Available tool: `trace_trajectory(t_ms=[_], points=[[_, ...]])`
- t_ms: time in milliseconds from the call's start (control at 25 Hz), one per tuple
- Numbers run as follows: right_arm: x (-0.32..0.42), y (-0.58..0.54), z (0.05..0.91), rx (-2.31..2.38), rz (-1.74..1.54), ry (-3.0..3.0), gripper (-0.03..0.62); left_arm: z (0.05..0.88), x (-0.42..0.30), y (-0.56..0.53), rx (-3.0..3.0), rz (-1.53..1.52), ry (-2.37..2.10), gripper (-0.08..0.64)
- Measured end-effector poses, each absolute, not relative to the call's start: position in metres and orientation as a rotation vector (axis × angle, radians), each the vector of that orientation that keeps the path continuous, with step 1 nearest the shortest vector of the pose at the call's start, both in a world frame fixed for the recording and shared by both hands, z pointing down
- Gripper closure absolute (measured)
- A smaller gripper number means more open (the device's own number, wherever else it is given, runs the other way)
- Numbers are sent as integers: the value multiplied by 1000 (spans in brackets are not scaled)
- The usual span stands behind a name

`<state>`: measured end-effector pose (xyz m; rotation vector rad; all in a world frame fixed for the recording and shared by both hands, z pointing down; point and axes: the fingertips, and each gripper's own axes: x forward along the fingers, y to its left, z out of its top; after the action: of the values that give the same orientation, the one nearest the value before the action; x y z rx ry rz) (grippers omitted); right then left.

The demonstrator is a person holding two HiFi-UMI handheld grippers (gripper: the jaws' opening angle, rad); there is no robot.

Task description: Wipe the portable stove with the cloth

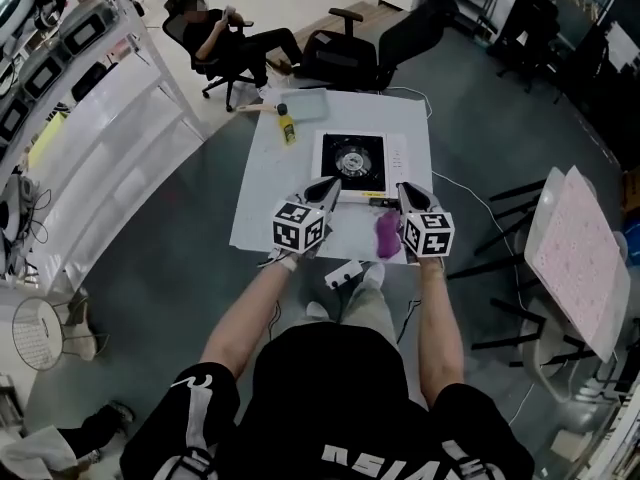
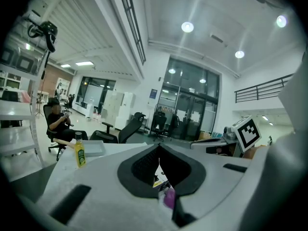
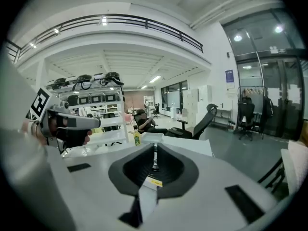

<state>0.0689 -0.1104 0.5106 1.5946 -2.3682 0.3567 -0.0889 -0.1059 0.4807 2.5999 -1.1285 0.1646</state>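
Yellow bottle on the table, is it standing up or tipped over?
Upright. The left gripper view shows the bottle standing on its base on the table, with its cap on top.

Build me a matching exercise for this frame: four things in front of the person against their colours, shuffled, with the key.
Things:
1. portable stove
2. bottle
3. cloth
4. tray

Colours:
A. purple
B. pale grey
C. white with a black burner
D. yellow

Pairs: 1-C; 2-D; 3-A; 4-B
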Motion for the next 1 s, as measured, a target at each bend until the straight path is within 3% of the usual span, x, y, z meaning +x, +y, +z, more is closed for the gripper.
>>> trace_trajectory(t_ms=[1000], points=[[1, -115, 477, 1460, 319, -2522, 581, 462, -138, -108, 2591, 159, -1245, 551]])
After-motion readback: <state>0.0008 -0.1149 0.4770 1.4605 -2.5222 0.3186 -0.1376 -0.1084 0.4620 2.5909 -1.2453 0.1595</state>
